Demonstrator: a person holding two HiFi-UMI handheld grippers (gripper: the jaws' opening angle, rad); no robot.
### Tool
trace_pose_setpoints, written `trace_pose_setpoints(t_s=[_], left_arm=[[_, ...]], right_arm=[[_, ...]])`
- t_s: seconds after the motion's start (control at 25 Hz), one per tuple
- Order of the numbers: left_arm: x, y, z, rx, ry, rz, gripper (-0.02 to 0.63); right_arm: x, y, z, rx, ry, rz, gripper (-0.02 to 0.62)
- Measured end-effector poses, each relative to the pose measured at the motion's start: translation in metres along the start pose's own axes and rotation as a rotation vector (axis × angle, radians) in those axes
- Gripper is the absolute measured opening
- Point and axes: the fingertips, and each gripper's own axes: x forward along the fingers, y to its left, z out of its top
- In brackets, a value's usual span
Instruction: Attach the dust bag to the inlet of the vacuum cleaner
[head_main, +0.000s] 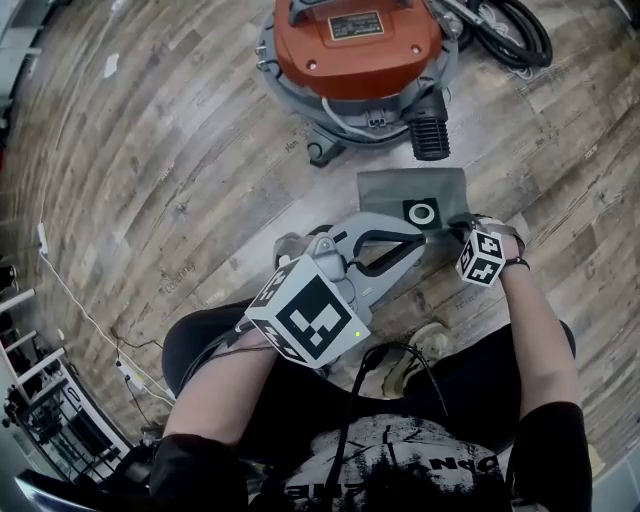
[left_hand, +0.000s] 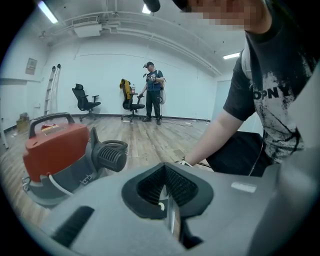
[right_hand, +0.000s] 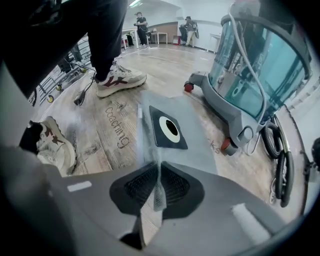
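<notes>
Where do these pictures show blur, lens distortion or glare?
Head view: the floor planks curve strongly, a wide-lens effect. Left gripper view: dark rounded corners, and a ceiling light burns out to white. Right gripper view: the dust bag is soft and blurred near the jaws, yet its ringed opening is sharp.

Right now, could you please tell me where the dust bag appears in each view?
Head view: dust bag right of centre, below the vacuum cleaner.
Left gripper view: cannot make it out.
Right gripper view: centre, pinched in the right gripper.
Shared landmark: vacuum cleaner, top, left, right respectively.
</notes>
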Motion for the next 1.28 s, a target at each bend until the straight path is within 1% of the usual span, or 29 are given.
trace_pose_setpoints(t_s=[0.08, 0.24, 0.4, 0.48, 0.56, 0.64, 0.72, 0.76, 0.8, 0.88, 0.96, 1.04, 1.16, 1.28], left_arm=[[0.004, -0.002, -0.001, 0.014, 0.015, -0.004, 0.000], [0.009, -0.005, -0.006, 0.031, 0.047, -0.002, 0.000], [0.006, 0.004, -0.013, 0.022, 0.076, 0.026, 0.001], [0.005, 0.009, -0.020, 0.021, 0.110, 0.051, 0.002], [0.006, 0.012, -0.027, 0.048, 0.162, 0.079, 0.002], [0.009, 0.010, -0.032, 0.077, 0.213, 0.078, 0.002], [0.012, 0.004, -0.031, 0.086, 0.237, 0.059, 0.002], [0.013, 0.001, -0.028, 0.086, 0.240, 0.053, 0.031], [0.013, 0.000, -0.027, 0.088, 0.245, 0.053, 0.125], [0.010, -0.001, -0.028, 0.118, 0.286, 0.066, 0.140], [0.008, -0.003, -0.033, 0.154, 0.349, 0.067, 0.180], [0.008, -0.006, -0.032, 0.163, 0.381, 0.059, 0.218], [0.013, -0.003, -0.029, 0.173, 0.401, 0.077, 0.232], [0.016, -0.003, -0.035, 0.161, 0.435, 0.075, 0.235]], right_arm=[[-0.016, -0.012, 0.004, -0.017, -0.020, 0.005, 0.031], [-0.057, -0.034, 0.028, -0.027, -0.089, -0.001, 0.027], [-0.105, -0.059, 0.047, -0.010, -0.151, -0.039, 0.023], [-0.128, -0.069, 0.056, 0.005, -0.173, -0.050, 0.023], [-0.152, -0.073, 0.067, 0.005, -0.185, -0.050, 0.022], [-0.177, -0.075, 0.079, 0.010, -0.200, -0.050, 0.021], [-0.200, -0.075, 0.092, 0.029, -0.220, -0.052, 0.021], [-0.211, -0.075, 0.097, 0.041, -0.227, -0.054, 0.021], [-0.221, -0.074, 0.102, 0.053, -0.234, -0.055, 0.021], [-0.239, -0.073, 0.110, 0.070, -0.239, -0.057, 0.021], [-0.254, -0.074, 0.117, 0.086, -0.238, -0.059, 0.021], [-0.265, -0.076, 0.125, 0.095, -0.236, -0.064, 0.021], [-0.275, -0.081, 0.134, 0.091, -0.230, -0.079, 0.021], [-0.285, -0.087, 0.136, 0.115, -0.232, -0.089, 0.021]])
